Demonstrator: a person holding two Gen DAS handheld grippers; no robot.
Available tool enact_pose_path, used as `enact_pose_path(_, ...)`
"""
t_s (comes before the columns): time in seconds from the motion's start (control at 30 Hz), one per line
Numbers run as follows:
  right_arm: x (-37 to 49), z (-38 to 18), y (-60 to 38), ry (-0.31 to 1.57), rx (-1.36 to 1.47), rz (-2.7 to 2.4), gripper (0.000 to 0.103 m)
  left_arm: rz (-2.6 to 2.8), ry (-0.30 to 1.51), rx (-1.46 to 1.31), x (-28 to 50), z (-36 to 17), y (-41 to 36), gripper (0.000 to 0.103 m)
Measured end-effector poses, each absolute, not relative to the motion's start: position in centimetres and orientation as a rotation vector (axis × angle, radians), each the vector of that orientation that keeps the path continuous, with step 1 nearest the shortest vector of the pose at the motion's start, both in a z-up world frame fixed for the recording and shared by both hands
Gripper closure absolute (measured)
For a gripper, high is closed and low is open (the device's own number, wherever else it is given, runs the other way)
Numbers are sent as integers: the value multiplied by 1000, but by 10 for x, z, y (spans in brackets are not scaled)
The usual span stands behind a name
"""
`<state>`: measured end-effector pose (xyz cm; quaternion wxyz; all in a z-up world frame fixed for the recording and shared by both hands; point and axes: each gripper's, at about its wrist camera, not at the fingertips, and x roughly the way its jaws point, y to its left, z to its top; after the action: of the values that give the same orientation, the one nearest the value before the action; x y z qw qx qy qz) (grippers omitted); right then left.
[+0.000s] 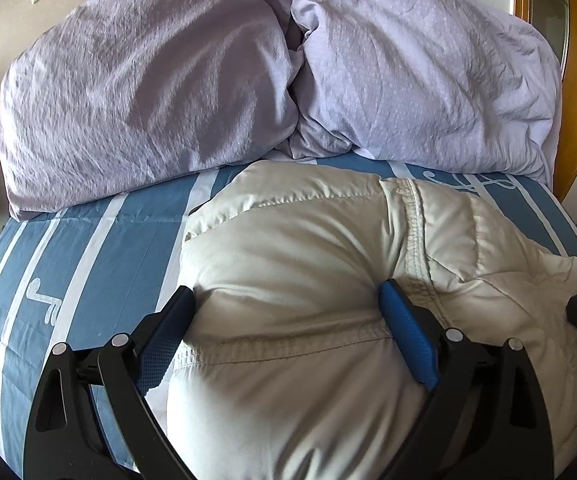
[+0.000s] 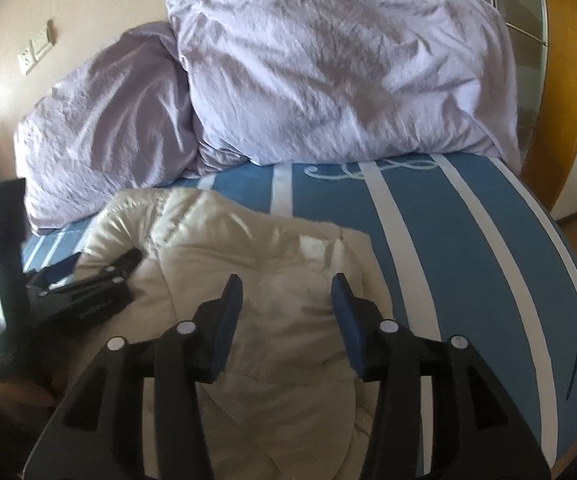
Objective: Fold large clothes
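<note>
Pressing down on the cream-white quilted puffer jacket (image 1: 308,280), we have our left gripper (image 1: 288,320) spread wide, its blue pads straddling a puffed bulge of the folded bundle without pinching it. Our right gripper (image 2: 286,308) hangs just above the jacket's near right part, jaws partly apart with nothing between them; the fabric under it lies loose and free. The jacket sits bunched into a compact bundle on the blue bedspread with white stripes (image 2: 468,240), near the bed's front edge. We judge that a fold has just been laid and let go, so the step in hand is settling the bundle flat. The next move probably calls for a fresh grip on a loose edge, or a flattening press. Beyond the jacket, two crumpled lilac pillows (image 1: 148,92) lean against the beige wall (image 2: 88,0).
</note>
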<state>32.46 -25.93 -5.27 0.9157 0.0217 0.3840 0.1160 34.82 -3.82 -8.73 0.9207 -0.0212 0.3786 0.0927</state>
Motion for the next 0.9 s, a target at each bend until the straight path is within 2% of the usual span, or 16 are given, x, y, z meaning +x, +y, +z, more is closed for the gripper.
enact_pose_path(0.27,323,-79,-252,764,7,205,57,187,769,-54,348,-88,-37,9)
enact_pose_path(0.73,333,-88,-253,758,15,217,56,201,745,-50,351,-94,-39,8)
enact_pose_path(0.87,338,-79,-256,823,36,247,52,184,767,-76,350,-89,-34,8)
enact_pose_path(0.9,343,-75,-259,852,51,261,46,174,784,-105,348,-84,-29,8)
